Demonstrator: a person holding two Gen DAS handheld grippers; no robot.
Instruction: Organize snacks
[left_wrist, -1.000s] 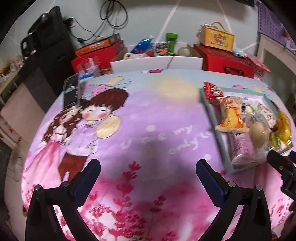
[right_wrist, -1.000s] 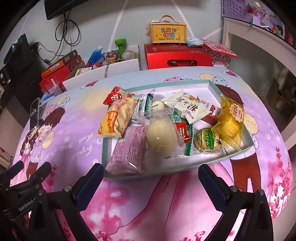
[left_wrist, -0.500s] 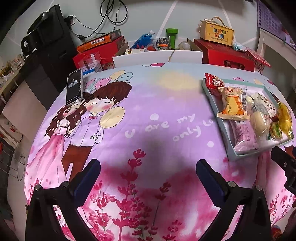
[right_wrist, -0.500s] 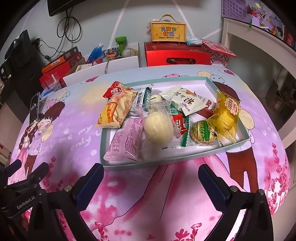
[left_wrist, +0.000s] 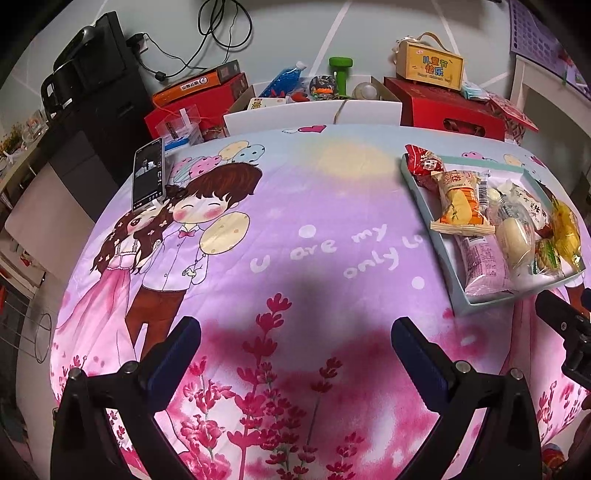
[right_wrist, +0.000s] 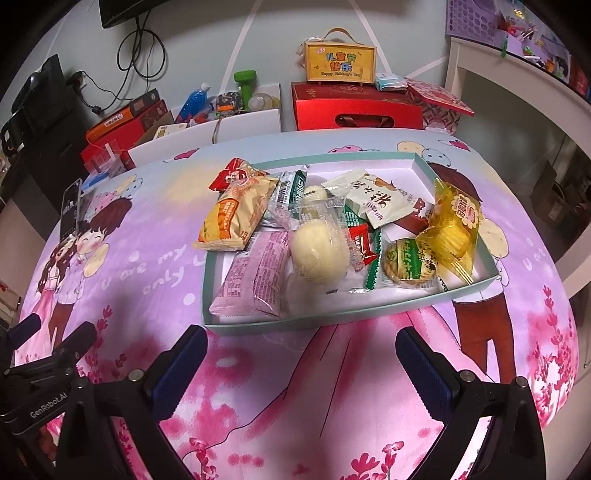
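My left gripper (left_wrist: 295, 343) and right gripper (right_wrist: 301, 352) both hang spread wide and empty over the cartoon-print cloth (right_wrist: 332, 398). At twelve o'clock from my right one sits the teal tray (right_wrist: 314, 321), heaped with snacks: purple packet (right_wrist: 255, 277), round bun (right_wrist: 319, 253), yellow packet (right_wrist: 452, 229). A phone (left_wrist: 148, 177) stands at ten o'clock.

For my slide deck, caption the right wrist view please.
Open right gripper hovers before a shallow teal-rimmed cardboard tray heaped with wrapped snacks, on a pink cartoon-print tablecloth.
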